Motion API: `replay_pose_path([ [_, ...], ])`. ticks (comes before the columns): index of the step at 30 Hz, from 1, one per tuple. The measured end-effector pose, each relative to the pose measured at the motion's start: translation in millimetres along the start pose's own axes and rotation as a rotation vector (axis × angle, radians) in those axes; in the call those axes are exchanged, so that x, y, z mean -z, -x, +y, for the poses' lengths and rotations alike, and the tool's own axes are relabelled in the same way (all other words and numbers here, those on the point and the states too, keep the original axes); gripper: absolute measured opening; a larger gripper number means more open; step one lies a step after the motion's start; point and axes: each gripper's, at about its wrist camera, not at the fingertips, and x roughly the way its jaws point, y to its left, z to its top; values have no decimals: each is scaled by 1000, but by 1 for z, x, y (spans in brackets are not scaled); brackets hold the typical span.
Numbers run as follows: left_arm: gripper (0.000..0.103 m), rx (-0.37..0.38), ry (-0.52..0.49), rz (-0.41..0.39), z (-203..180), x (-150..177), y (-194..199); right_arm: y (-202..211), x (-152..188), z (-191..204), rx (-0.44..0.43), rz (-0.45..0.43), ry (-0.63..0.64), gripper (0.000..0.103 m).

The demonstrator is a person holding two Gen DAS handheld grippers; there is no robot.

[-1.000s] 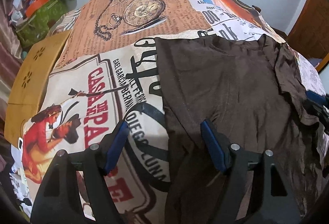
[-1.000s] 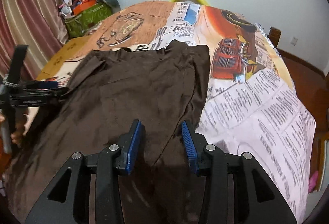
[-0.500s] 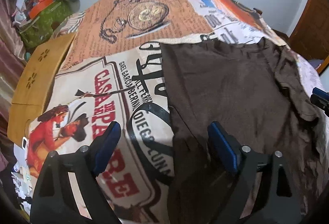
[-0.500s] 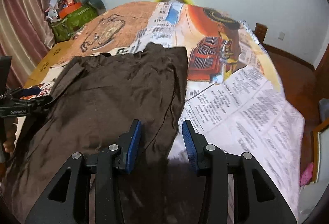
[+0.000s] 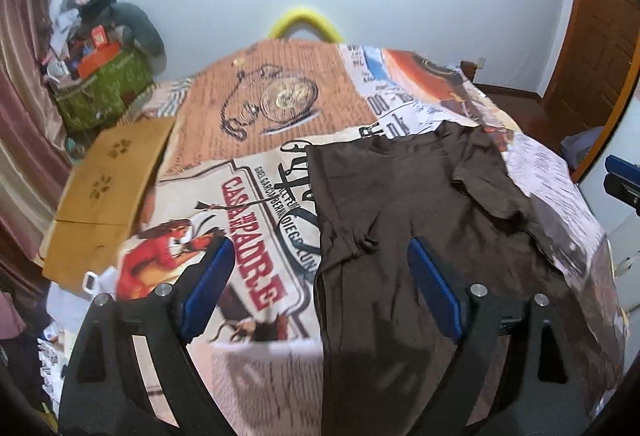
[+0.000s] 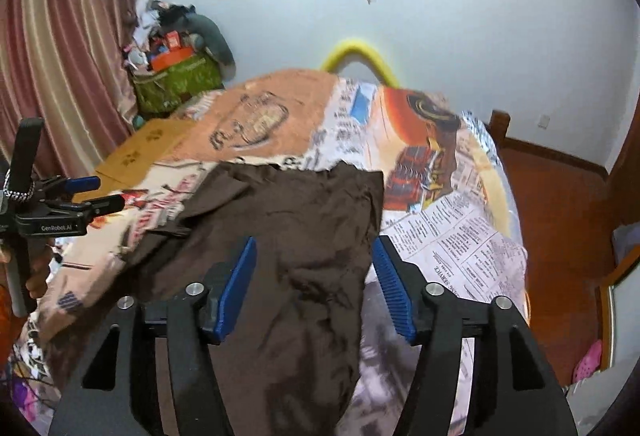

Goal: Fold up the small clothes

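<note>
A dark brown T-shirt (image 5: 404, 208) lies spread on the printed bedspread (image 5: 256, 108), one sleeve folded over its body. My left gripper (image 5: 320, 284) is open and empty, raised above the shirt's left edge near the bottom. My right gripper (image 6: 316, 276) is open and empty, raised above the shirt (image 6: 288, 236) near its right edge. The left gripper also shows at the left of the right wrist view (image 6: 80, 196). The tip of the right gripper shows at the right edge of the left wrist view (image 5: 622, 178).
A yellow-brown board (image 5: 108, 192) lies at the bed's left side. A green bag of clutter (image 5: 100, 88) stands in the far left corner by pink curtains (image 6: 60, 56). A yellow arch (image 5: 304, 24) stands behind the bed. Wooden floor (image 6: 560, 204) lies to the right.
Both grippers have lifted up and back from the shirt. Both have opened wider, the right one markedly. The shirt lies flat, released.
</note>
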Motion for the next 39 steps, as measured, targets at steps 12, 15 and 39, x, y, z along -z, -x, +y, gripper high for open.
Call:
replay_pose_path([
  [12,98,21,-3,77,4,70,53,39,55,17,-7,87,12,69],
  [15,98,26,23,154,12,93,46,39,79,13,6,142,-5,69],
  [39,36,185,175,324,22,183,37,19,188,-10,-69,358,-196,46],
])
